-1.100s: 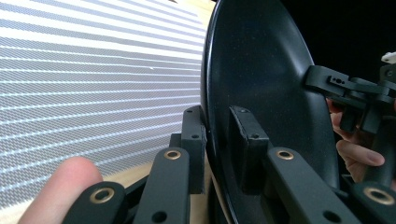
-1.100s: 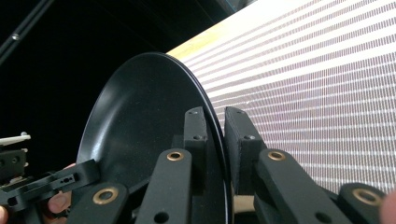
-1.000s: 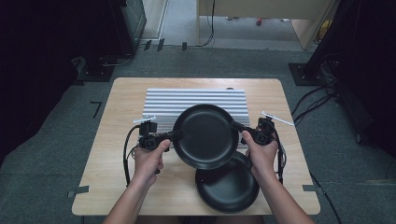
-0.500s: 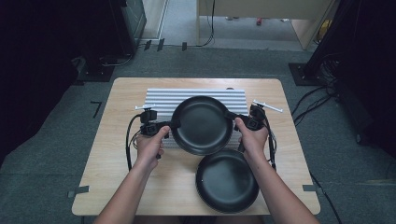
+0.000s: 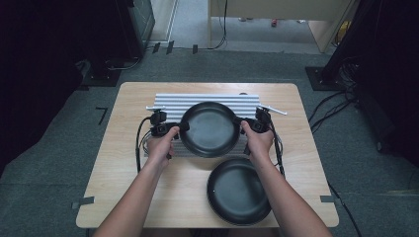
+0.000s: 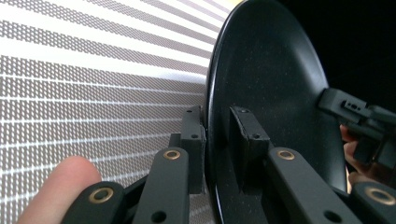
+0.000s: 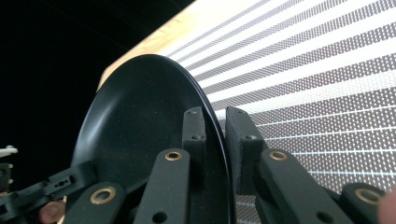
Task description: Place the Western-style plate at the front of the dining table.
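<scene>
The plate [image 5: 210, 131] is round, black and matte, with a shallow well and a thin raised rim. It is held level over the front part of the ribbed white rack [image 5: 170, 102] at the middle of the desk [image 5: 123, 168]. The left claw [image 5: 182, 127] has its jaws clamped on the plate's left rim, and the right claw [image 5: 239, 121] has its jaws clamped on the right rim, directly opposite. A second black plate [image 5: 239, 191], much like the first, lies flat on the desk near the front edge, just right of centre and under the right forearm.

From above, both plates, the rack and both hands show together, but the grip itself is too small to read. The left claw's view gives that detail: the plate [image 6: 275, 93] stands edge-on, one jaw against its underside and the other pressed inside the well, with the rim pinched between them; a fingertip [image 6: 63, 186] sits at the lower left, and the other claw [image 6: 359, 116] bites the far rim. The right claw's view shows the same pinch on the plate [image 7: 140, 140], along with fine speckling on its surface, the rack's perforated ribs [image 7: 317, 79] behind and a strip of desk edge.
</scene>
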A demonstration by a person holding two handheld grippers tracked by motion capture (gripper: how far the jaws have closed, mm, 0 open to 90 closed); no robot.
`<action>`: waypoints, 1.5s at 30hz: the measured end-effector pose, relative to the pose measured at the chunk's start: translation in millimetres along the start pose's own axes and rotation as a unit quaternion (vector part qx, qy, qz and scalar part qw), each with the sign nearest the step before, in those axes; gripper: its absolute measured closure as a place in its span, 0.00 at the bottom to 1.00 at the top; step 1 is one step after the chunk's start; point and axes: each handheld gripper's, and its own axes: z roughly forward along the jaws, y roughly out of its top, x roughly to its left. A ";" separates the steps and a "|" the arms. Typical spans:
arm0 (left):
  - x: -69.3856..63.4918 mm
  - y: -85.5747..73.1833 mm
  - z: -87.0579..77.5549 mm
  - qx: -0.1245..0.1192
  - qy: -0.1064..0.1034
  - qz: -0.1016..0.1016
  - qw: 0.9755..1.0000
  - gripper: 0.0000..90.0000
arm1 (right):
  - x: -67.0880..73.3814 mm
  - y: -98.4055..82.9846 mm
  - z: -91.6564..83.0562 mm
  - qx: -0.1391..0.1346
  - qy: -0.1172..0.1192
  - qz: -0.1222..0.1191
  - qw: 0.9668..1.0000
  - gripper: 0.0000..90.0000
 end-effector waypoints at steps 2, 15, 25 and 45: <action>3.5 3.0 4.3 0.001 0.004 -0.003 1.000 0.85 | -1.6 0.4 5.2 0.001 -0.007 0.003 1.000 0.88; 18.8 17.9 26.5 0.006 0.028 -0.026 0.999 0.86 | -13.9 2.2 36.3 -0.006 -0.025 0.043 0.999 0.87; 25.3 32.4 42.7 0.009 0.046 -0.034 0.998 0.86 | -22.4 -1.0 51.3 -0.030 -0.038 0.057 0.997 0.89; 40.3 32.2 55.9 0.000 0.051 -0.050 0.997 0.83 | -25.5 -5.4 62.1 -0.062 -0.034 0.043 0.997 0.90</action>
